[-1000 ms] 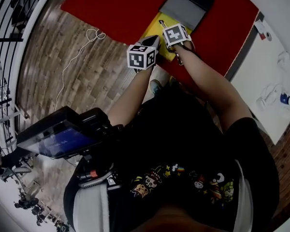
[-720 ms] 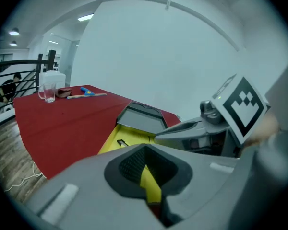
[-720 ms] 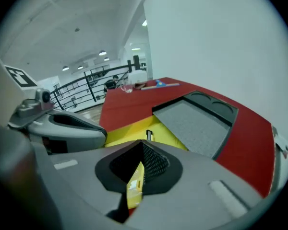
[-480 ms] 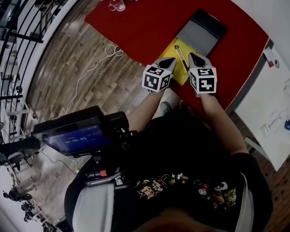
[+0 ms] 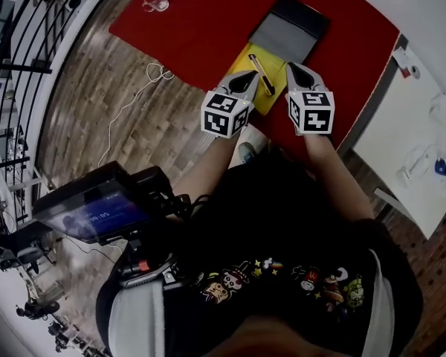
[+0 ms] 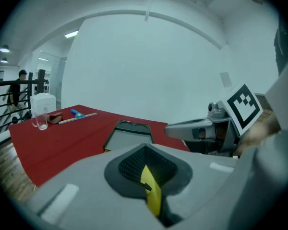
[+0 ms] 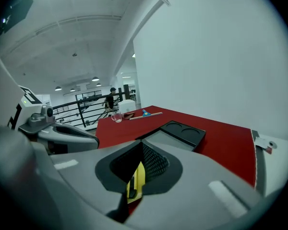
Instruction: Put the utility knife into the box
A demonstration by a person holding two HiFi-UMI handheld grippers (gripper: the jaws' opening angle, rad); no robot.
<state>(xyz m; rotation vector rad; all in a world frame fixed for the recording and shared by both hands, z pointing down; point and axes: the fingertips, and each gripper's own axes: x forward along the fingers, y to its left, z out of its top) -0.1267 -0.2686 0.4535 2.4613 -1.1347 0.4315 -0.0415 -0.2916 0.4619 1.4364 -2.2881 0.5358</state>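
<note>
The utility knife (image 5: 261, 74) lies on a yellow sheet (image 5: 272, 94) near the front edge of the red table (image 5: 208, 28). Just beyond it sits the box (image 5: 286, 27), a flat grey tray with a black end part (image 6: 129, 133) (image 7: 175, 134). My left gripper (image 5: 245, 80) hangs left of the knife and my right gripper (image 5: 293, 69) right of it, both above the table and apart from it. Both sets of jaws are shut with nothing held. Through each slit I see only a strip of yellow (image 6: 150, 188) (image 7: 136, 178).
A glass cup (image 5: 154, 1) (image 6: 38, 121) and a blue-handled tool (image 6: 77, 114) stand at the table's far left. A white cable (image 5: 134, 103) lies on the wooden floor. A white table (image 5: 420, 117) is at the right, a railing (image 5: 15, 65) at the left.
The right gripper has moved off the knife to its right side. The left gripper has come up closer to the yellow sheet. The knife lies where it was.
</note>
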